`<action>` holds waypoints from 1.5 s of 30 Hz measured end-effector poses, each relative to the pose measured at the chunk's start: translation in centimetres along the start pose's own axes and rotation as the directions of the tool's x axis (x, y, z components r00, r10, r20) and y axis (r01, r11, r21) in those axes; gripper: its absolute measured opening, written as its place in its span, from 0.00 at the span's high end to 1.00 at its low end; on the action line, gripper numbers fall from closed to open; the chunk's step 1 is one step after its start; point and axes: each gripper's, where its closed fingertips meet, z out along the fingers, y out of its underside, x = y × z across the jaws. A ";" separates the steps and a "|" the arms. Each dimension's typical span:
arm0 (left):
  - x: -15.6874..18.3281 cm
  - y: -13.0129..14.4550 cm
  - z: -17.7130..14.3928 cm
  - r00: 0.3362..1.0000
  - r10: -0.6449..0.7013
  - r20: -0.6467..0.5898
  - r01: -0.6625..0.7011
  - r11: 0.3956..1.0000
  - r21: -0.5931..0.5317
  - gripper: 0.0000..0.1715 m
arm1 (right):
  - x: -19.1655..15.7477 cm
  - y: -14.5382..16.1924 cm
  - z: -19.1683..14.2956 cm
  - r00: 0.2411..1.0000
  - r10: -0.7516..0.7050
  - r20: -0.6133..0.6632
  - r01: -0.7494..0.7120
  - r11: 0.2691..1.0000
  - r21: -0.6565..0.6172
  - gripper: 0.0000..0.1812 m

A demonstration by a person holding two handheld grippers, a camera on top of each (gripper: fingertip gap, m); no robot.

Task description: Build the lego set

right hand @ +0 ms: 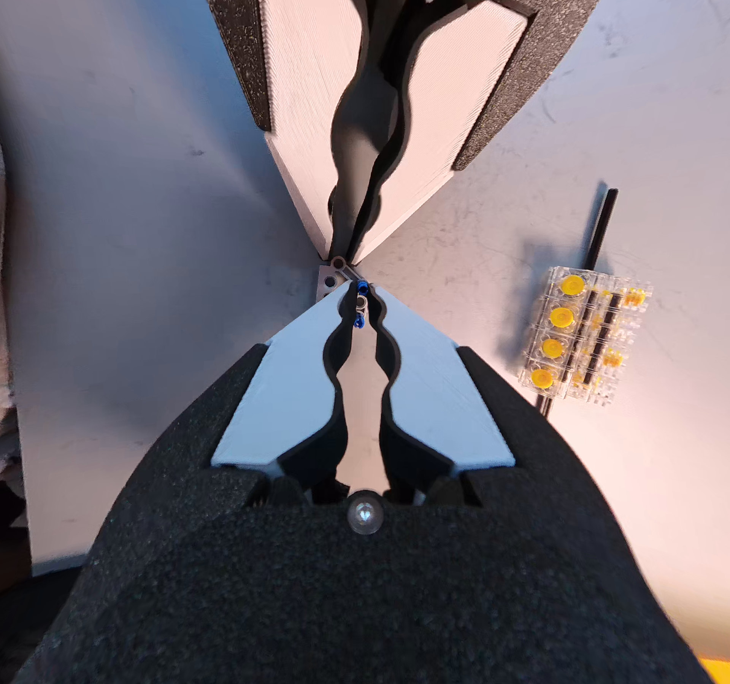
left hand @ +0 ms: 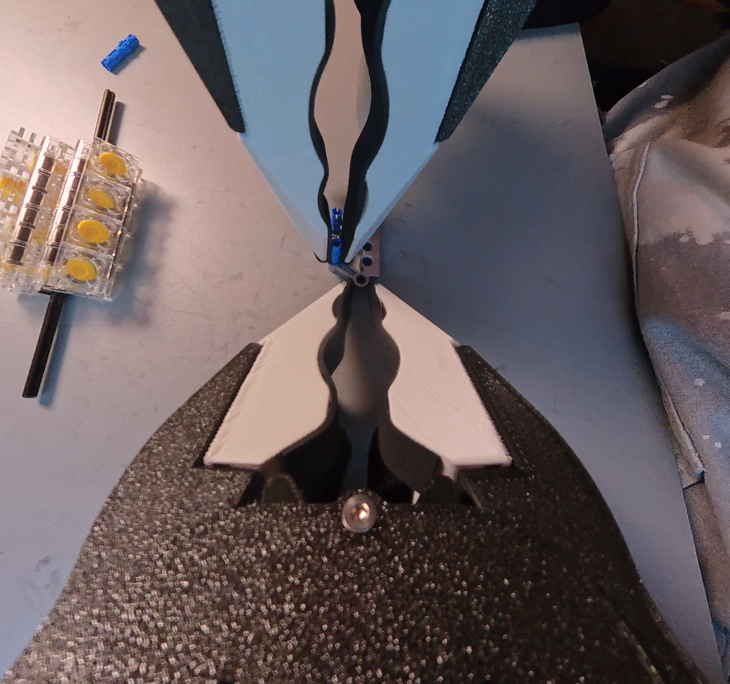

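The two grippers meet tip to tip above a pale tabletop (left hand: 493,230). The left gripper (left hand: 357,289), with whitish fingers in a black speckled body, is closed on a small grey beam with round holes (left hand: 365,266), pinching its near end. The right gripper (right hand: 361,297), with light blue fingers, comes from the opposite side and is closed on a short grey connector carrying blue pins (right hand: 360,305); one pin end (left hand: 335,252) pokes out at the fingertips, touching or just beside the grey beam. Whether the pin is already seated in a hole cannot be told.

Off to the side on the tabletop lies a clear block assembly with yellow round pieces inside (left hand: 75,214), threaded on a long black axle (left hand: 59,270) that sticks out at both ends. Beyond it, near the far end of the axle, a loose blue pin (left hand: 121,52) rests alone. A mottled grey cloth (left hand: 679,270) shows past the tabletop's edge
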 end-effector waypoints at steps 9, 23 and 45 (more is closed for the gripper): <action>-0.5 0.2 -0.5 1.000 -0.009 0.011 0.009 1.000 0.000 0.93 | 3.2 0.1 -5.4 0.972 0.205 -0.117 -0.166 0.946 0.278 0.80; -1.4 -1.7 0.1 0.995 0.001 0.100 -0.010 0.996 0.085 0.77 | 9.7 13.0 -4.5 0.755 0.593 -0.281 -0.506 0.799 0.325 0.92; -4.8 -2.7 -4.2 0.979 -0.087 0.182 0.044 0.972 0.231 0.90 | 2.8 -0.7 -5.7 0.932 0.361 -0.035 -0.260 0.733 0.629 0.98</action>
